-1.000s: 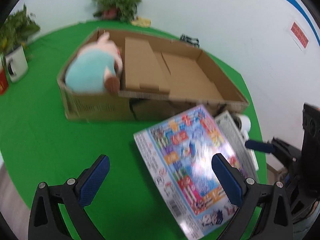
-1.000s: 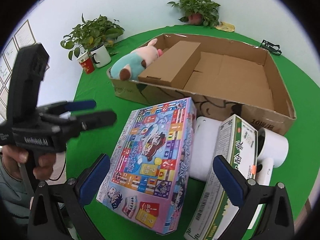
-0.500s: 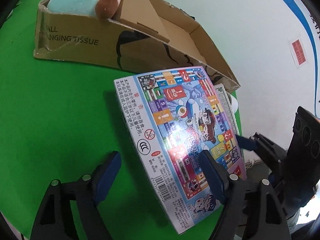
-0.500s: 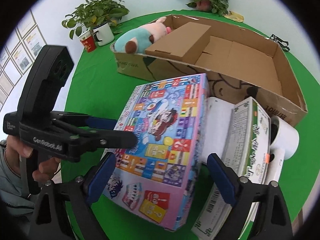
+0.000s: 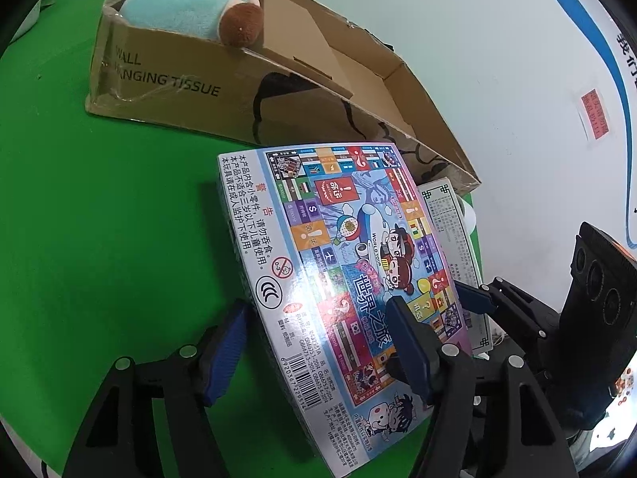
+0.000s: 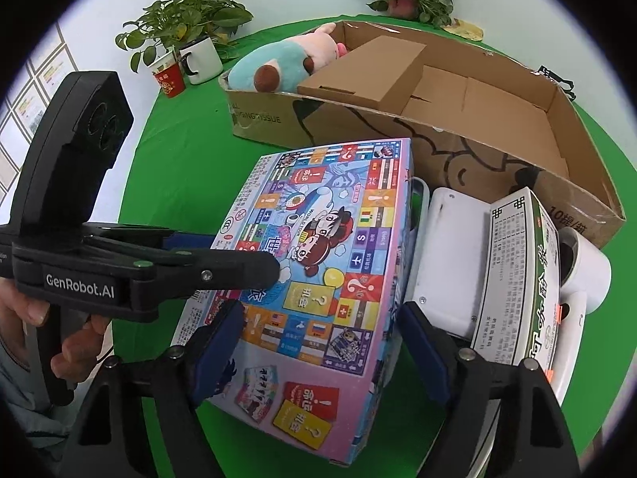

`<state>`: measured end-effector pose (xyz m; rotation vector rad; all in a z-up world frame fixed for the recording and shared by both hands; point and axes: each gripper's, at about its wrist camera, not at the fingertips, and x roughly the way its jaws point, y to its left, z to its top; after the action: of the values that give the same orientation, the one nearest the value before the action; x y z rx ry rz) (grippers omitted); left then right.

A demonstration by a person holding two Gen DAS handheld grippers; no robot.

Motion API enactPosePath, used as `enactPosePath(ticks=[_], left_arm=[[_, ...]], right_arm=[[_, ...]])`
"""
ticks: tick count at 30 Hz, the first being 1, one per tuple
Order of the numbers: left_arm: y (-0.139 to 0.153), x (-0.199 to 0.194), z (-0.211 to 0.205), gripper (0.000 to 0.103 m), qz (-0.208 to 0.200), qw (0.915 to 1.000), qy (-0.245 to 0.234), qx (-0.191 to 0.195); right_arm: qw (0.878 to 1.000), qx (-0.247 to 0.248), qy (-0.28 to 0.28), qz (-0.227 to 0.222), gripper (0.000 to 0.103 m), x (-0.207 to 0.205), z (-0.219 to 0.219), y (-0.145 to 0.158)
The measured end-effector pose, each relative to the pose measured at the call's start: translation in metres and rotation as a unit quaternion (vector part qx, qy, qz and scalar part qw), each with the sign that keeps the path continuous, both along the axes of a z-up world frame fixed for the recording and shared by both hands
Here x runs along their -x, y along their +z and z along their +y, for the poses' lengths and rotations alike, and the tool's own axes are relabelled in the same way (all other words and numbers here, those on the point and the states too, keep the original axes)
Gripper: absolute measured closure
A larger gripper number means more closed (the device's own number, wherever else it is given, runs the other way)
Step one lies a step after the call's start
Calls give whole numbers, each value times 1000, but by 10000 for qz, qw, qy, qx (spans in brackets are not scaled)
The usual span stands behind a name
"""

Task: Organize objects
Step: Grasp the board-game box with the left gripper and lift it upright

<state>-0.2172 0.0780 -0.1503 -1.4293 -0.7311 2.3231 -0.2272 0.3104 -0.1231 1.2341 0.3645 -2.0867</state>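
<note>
A colourful board game box (image 5: pixel 350 263) (image 6: pixel 318 263) lies tilted on the green table, in front of a large open cardboard box (image 5: pixel 278 91) (image 6: pixel 477 127). My left gripper (image 5: pixel 318 350) straddles the game box's near corner, one finger on top and one along its side; it also shows in the right wrist view (image 6: pixel 239 267). My right gripper (image 6: pixel 318 346) straddles the other end, a pad on each side. A plush toy (image 5: pixel 191 8) (image 6: pixel 278 59) lies in the cardboard box's left end.
A green-and-white carton (image 6: pixel 513 279) and a white device (image 6: pixel 450 259) with a white cylinder (image 6: pixel 585 267) lie right of the game box. Potted plants (image 6: pixel 187 24) and mugs (image 6: pixel 199 63) stand at the table's back edge.
Both grippers have moved in onto the game box and narrowed around it. The left gripper dropped low beside the box's corner.
</note>
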Motion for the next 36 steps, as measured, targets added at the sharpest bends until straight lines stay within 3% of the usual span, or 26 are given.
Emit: enactPosePath(ticks=[6, 15, 23, 36], left_arm=[[1, 2, -1, 43, -12, 10000, 34, -72], [19, 1, 14, 46, 322, 9988, 137, 351], [41, -2, 24, 48, 667, 9954, 293, 624], [113, -8, 16, 50, 1575, 9810, 409, 1055]], right_arm=[[9994, 181, -259, -141, 23, 12, 5, -3], [9975, 415, -554, -166, 30, 8, 8, -2], [9935, 831, -766, 155, 41, 5, 17, 12], [9829, 1395, -906, 793, 42, 10, 27, 53]])
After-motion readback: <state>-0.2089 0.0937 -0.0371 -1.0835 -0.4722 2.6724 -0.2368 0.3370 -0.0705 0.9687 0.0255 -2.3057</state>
